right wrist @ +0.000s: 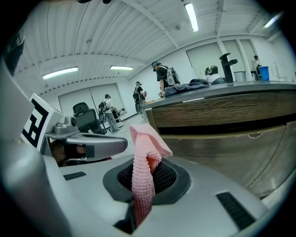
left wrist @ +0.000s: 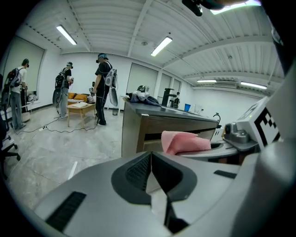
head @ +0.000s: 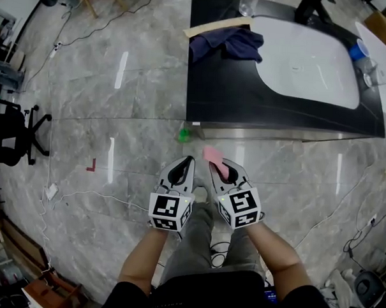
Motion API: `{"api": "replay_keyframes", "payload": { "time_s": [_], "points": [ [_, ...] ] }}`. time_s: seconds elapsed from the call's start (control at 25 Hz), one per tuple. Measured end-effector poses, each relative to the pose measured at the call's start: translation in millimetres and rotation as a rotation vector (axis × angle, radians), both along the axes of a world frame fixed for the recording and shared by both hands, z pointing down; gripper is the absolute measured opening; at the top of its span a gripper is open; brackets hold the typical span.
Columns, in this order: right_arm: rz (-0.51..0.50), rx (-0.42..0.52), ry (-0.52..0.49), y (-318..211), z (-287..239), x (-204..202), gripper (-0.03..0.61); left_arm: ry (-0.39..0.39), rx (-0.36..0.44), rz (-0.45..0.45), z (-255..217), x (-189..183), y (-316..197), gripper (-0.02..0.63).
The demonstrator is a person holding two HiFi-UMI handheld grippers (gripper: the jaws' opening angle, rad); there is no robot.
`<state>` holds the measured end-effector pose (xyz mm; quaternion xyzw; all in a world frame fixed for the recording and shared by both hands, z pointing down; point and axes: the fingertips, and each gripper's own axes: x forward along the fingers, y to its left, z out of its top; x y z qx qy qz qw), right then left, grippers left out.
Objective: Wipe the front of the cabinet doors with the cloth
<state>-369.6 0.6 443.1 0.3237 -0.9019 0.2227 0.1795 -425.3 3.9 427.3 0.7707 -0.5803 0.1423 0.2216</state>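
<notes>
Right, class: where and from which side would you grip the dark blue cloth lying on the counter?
Probably pinch a raised fold of the dark blue cloth from above: it lies crumpled on the counter, so folds stand up.

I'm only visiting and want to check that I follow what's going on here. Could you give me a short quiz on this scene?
1. True or false: the left gripper holds the pink cloth.
2. What lies on the dark countertop beside the white basin? A) a dark blue garment B) a laptop C) a bucket
3. Is the cloth touching the cabinet front yet?

Key: 1 false: the right gripper is shut on it, and the left one is shut and empty. 2 A. 3 No: a gap shows between them.
</notes>
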Motion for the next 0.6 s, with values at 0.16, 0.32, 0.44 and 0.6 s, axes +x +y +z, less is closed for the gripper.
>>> {"api": "replay_keyframes", "payload": {
  "time_s": [0.16,0.32,0.44,0.6],
  "points": [
    [-0.029,0.022,-0.001,-15.7,16.7,-14.8,0.041,-0.021,0.032,-0.02,5.2,-8.1,-17.6,0.009],
    [-0.051,0.052,0.011,-32.4,31.7,-24.4,0.041,0.014,0.025,-0.012,18.2,-3.4,-30.1,0.009],
    [-0.045,0.047,0.029,-43.9,45.9,-23.7,0.041,0.051,0.041,-0.042,20.7,-1.6,-39.4,0.008],
    [-0.035,0.062,0.045,-57.7,50.5,-10.2,0.041,0.056,0.059,-0.05,19.6,8.7,-50.8,0.008]
  ]
}}
